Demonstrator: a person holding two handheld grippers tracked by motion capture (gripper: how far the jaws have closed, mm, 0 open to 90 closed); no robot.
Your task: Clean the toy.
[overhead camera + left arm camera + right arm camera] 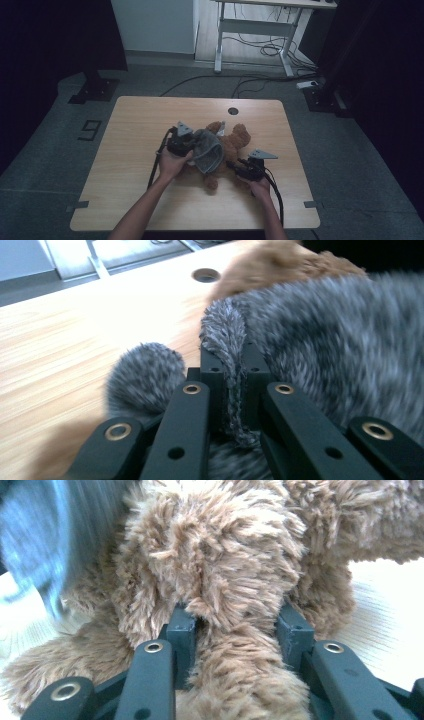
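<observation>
Your L gripper pinches grey garment edge; R gripper clamps bear limb. Garment half over bear; dressing unfinished.

The tabletop is pale wood with rounded corners and a round hole near its far edge. A brown plush bear lies at its middle, a grey fuzzy cloth over it.
</observation>
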